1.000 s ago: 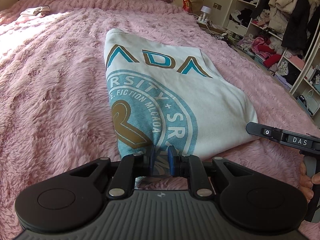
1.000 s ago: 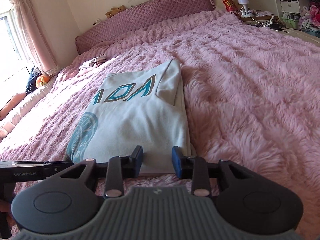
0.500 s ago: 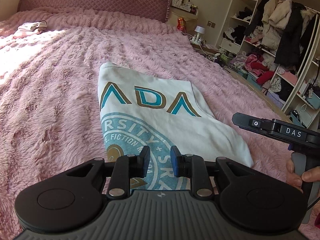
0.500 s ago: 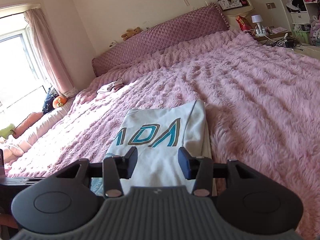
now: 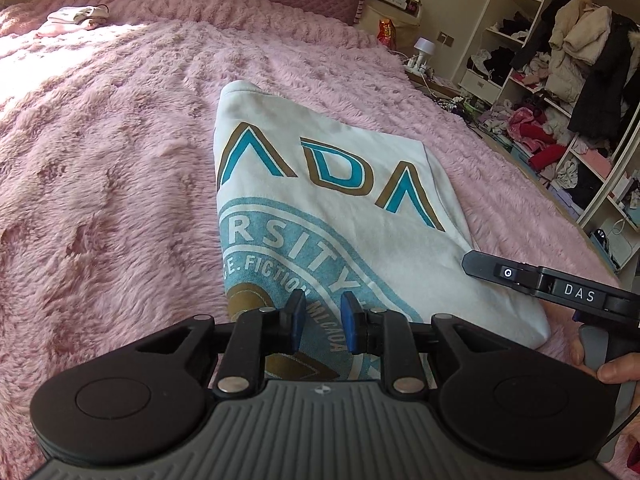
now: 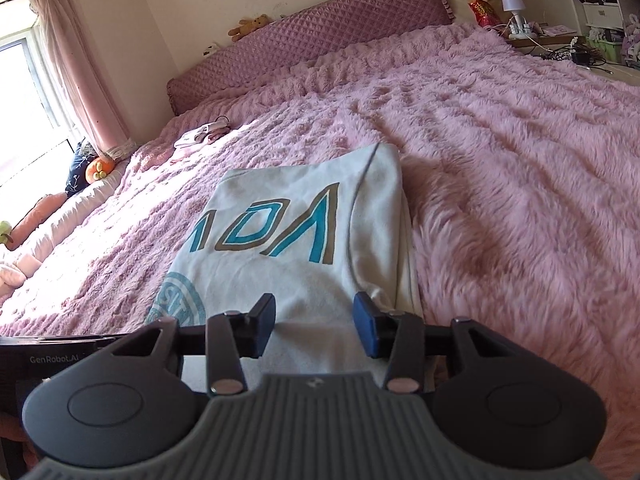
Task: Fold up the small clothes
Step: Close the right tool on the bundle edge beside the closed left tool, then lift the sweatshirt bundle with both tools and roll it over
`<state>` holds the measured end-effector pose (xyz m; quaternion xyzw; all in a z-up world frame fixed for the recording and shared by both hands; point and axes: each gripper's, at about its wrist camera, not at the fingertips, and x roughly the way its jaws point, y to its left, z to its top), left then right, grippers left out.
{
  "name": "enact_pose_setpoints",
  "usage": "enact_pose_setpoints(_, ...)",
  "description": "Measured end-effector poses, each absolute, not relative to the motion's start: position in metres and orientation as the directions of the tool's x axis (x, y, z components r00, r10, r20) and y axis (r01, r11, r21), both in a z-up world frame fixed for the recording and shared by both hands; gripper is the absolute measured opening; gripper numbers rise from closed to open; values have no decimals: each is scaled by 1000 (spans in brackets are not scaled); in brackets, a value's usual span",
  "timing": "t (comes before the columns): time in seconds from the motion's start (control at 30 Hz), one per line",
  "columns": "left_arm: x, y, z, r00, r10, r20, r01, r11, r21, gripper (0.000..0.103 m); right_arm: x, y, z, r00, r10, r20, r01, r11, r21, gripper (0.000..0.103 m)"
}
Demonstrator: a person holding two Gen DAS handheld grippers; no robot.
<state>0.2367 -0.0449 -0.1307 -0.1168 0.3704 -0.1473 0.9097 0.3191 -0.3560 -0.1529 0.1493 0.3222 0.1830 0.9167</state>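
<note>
A white T-shirt point(image 5: 340, 208) with teal and gold letters and a round teal print lies folded lengthwise on the pink fluffy bedspread point(image 5: 100, 184). My left gripper point(image 5: 322, 322) is open and empty, just above the shirt's near end over the round print. My right gripper point(image 6: 316, 326) is open and empty, above the shirt's point(image 6: 296, 248) near right part. In the left wrist view the right gripper's body shows at the right edge point(image 5: 560, 288). The shirt's nearest hem is hidden behind both gripper bodies.
A small pile of pale clothes point(image 6: 204, 136) lies far up the bed near the quilted headboard point(image 6: 320, 44). Open shelves with heaped clothes and hanging coats point(image 5: 568, 80) stand right of the bed. A nightstand with a lamp point(image 6: 516, 12) is beyond the bed's far corner.
The left gripper let go of the shirt's near edge and opened. Both grippers lifted back from the shirt, then came down closer over its near end. The right gripper opened wider.
</note>
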Motion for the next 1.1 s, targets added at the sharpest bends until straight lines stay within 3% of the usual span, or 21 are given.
enact_pose_setpoints(0.07, 232, -34, -122, 701, -404, -588, 202, 903, -380, 27, 318, -361, -145, 726, 447, -523, -247, 879, 408, 41)
enact_pose_setpoints(0.13, 229, -15, -115, 726, -443, -526, 202, 868, -453, 35, 314, -374, -136, 734, 477, -483, -263, 856, 446, 47)
enact_pose_setpoints(0.2, 233, 11, -117, 729, -472, -496, 160, 821, -548, 37, 316, -390, -131, 741, 485, -465, -246, 839, 485, 59)
enact_pose_setpoints(0.4, 254, 69, -158, 678, -611, -408, 54, 596, -801, 38, 344, -443, -153, 659, 606, -446, -140, 681, 718, 61)
enact_pose_setpoints(0.53, 271, 70, -180, 605, -687, -402, 41, 531, -846, 44, 359, -452, -178, 607, 643, -466, -66, 626, 777, 62)
enact_pose_setpoints(0.67, 292, 65, -200, 570, -732, -372, -3, 451, -892, 50, 374, -454, -193, 567, 719, -402, -59, 522, 851, 72)
enact_pose_setpoints(0.77, 307, 61, -205, 564, -748, -350, 2, 425, -905, 53, 388, -452, -199, 555, 747, -368, -44, 467, 883, 72)
enact_pose_setpoints(1.1, 354, 43, -220, 512, -790, -337, -22, 380, -925, 53, 438, -410, -202, 492, 784, -377, -80, 472, 878, 77)
